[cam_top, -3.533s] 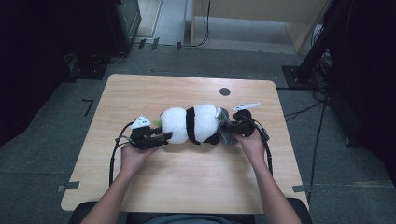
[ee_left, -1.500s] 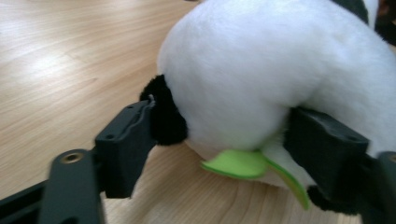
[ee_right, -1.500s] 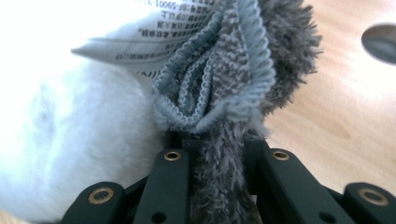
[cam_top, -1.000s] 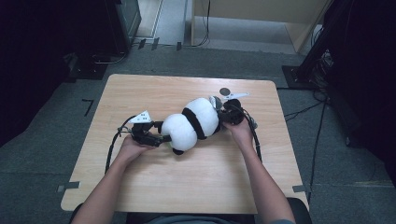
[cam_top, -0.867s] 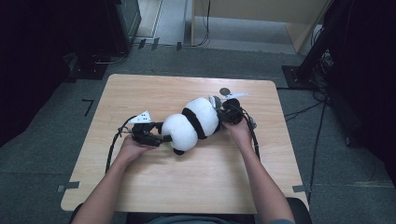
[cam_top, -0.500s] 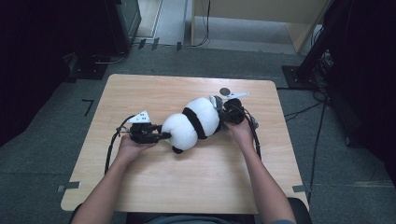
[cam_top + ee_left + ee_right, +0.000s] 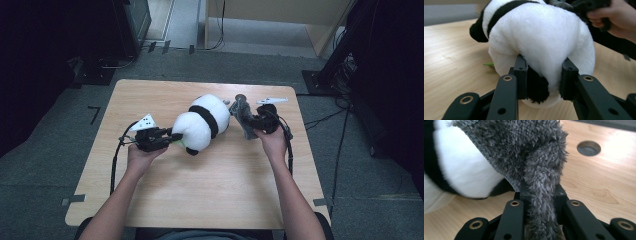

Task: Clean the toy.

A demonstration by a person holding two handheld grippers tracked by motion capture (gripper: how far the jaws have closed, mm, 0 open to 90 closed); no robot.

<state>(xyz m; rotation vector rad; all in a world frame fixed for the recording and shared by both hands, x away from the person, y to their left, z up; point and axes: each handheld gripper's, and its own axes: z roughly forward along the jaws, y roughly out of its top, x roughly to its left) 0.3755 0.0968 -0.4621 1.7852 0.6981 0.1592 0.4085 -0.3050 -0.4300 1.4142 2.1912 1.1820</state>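
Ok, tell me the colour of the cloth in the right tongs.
Grey, fuzzy cloth; the right gripper view shows it best.

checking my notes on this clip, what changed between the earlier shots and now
The grey fuzzy garment has been pulled off the panda plush, held in the right gripper. The plush swung diagonal. The left gripper has just closed on its lower end. The table stayed put.

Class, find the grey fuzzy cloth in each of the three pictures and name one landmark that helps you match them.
High view: the grey fuzzy cloth lies right of centre, between the panda plush and the right gripper.
Left gripper view: a grey scrap at the top edge, probably this cloth.
Right gripper view: centre, running down between the jaws.
Shared landmark: the panda plush's black band.
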